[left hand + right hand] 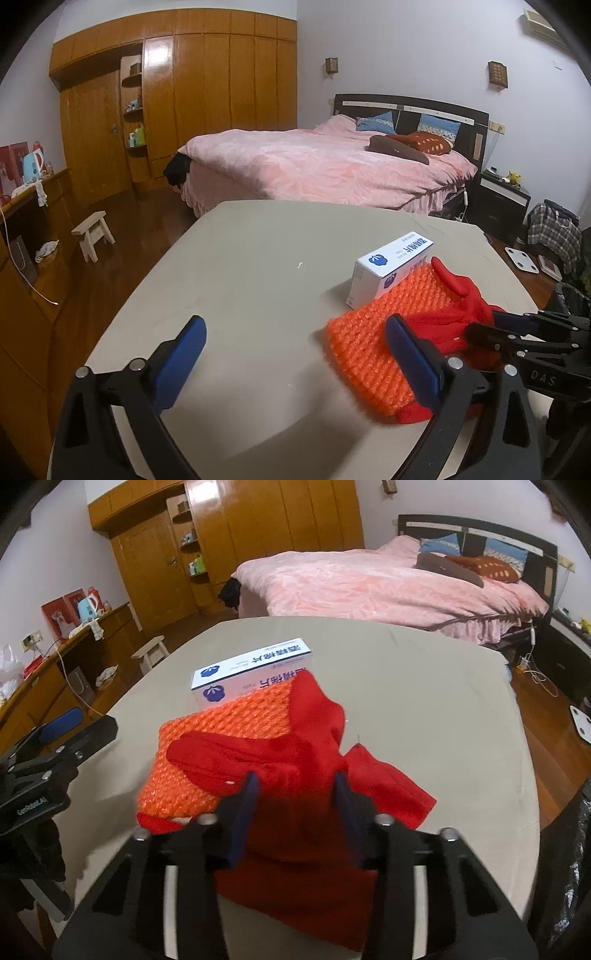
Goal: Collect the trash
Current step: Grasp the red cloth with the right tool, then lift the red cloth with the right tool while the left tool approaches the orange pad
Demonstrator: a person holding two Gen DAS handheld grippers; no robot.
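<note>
A crumpled red bag (295,760) lies over an orange bubble-wrap pouch (229,731) on the grey table (424,701); both also show in the left wrist view, the red bag (461,314) and the pouch (373,339). A white and blue box (251,672) stands just behind them, also in the left wrist view (391,266). My right gripper (295,794) is shut on the red bag, which bunches between its blue pads. My left gripper (295,343) is open and empty, its right finger over the pouch's near edge.
A pink bed (325,162) stands behind the table. A wooden wardrobe (207,92) fills the far wall. A small white stool (92,232) stands on the floor at left. A desk with a kettle (33,166) lines the left wall. A black bag (569,867) hangs at the table's right.
</note>
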